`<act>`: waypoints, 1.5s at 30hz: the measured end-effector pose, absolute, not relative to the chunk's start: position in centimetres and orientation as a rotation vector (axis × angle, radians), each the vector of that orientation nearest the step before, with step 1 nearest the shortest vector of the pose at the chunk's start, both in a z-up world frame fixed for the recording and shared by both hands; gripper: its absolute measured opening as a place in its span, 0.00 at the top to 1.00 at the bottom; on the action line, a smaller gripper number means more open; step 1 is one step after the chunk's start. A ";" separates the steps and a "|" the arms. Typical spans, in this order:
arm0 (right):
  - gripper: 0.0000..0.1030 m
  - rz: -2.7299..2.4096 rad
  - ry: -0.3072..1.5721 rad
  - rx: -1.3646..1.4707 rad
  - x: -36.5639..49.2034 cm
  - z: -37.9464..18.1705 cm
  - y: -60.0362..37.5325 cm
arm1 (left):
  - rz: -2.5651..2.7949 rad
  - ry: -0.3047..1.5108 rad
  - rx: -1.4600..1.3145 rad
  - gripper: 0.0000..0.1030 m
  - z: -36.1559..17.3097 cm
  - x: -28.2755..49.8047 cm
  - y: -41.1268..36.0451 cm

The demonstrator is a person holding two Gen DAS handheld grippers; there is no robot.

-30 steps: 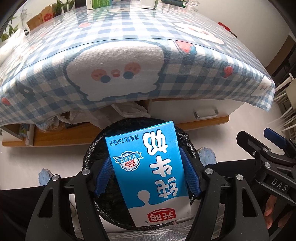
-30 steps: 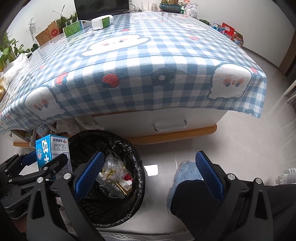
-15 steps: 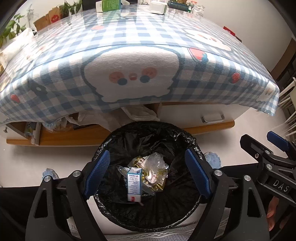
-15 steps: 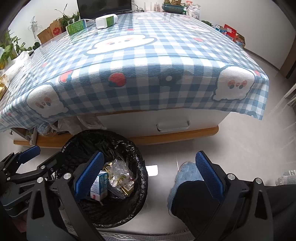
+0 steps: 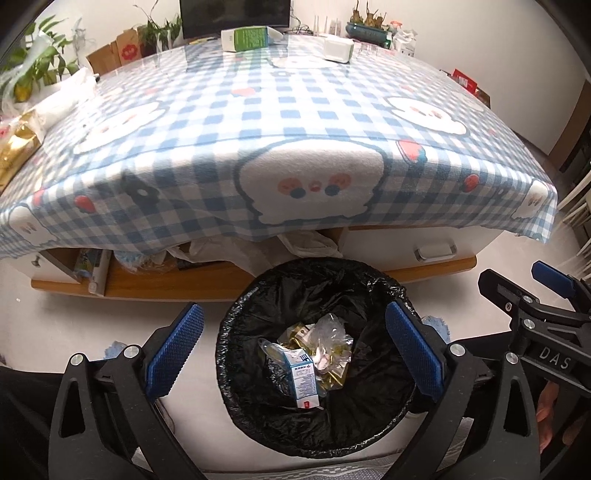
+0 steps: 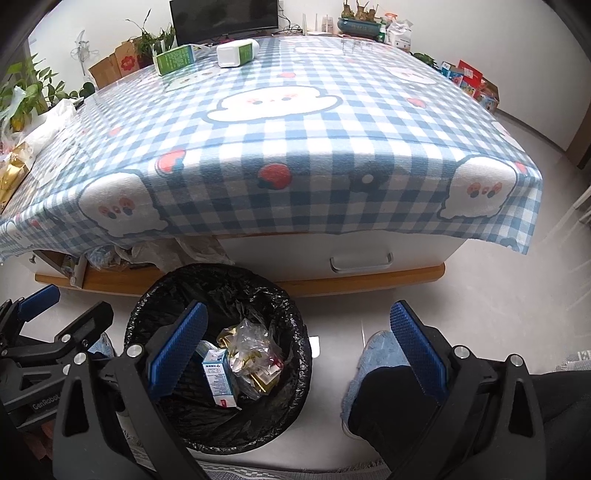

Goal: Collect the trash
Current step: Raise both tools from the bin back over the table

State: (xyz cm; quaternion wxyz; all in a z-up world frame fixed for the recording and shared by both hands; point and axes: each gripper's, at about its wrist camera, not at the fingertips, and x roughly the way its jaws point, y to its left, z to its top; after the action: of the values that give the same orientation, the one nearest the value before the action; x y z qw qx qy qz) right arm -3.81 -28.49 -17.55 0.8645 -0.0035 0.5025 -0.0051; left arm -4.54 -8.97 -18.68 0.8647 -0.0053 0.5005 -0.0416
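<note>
A black-lined trash bin (image 5: 236, 332) stands on the floor before the table; it also shows in the right wrist view (image 6: 295, 314). A blue milk carton (image 5: 303, 382) lies inside it on clear plastic and gold wrappers, and it also shows in the right wrist view (image 6: 218, 376). My left gripper (image 5: 293, 350) is open and empty above the bin. My right gripper (image 6: 297, 345) is open and empty, right of the bin over the floor. A green carton (image 5: 249, 38) and a white box (image 5: 338, 50) lie at the table's far end.
The low table wears a blue checked cloth (image 5: 280, 122) with a drawer handle (image 6: 360, 263) below. Bags and clutter (image 5: 155, 258) sit under its left side. A slippered foot (image 6: 380, 356) is beside the bin. Plants (image 6: 22, 96) and a TV (image 6: 225, 16) stand behind.
My left gripper opened and let go of the blue milk carton, which dropped into the bin. The left gripper then pulled back and up. The right gripper stayed open.
</note>
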 end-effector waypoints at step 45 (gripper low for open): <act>0.08 0.125 0.872 -0.014 3.6 -6.0 -23.2 | 0.032 0.931 -0.102 0.06 -6.4 0.7 -0.8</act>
State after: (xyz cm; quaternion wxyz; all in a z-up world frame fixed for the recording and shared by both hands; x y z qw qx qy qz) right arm 3.58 -23.19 -5.98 0.9045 -0.0068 0.4220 0.0604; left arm 0.74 -0.79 -6.36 0.8923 -0.0494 0.4485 0.0153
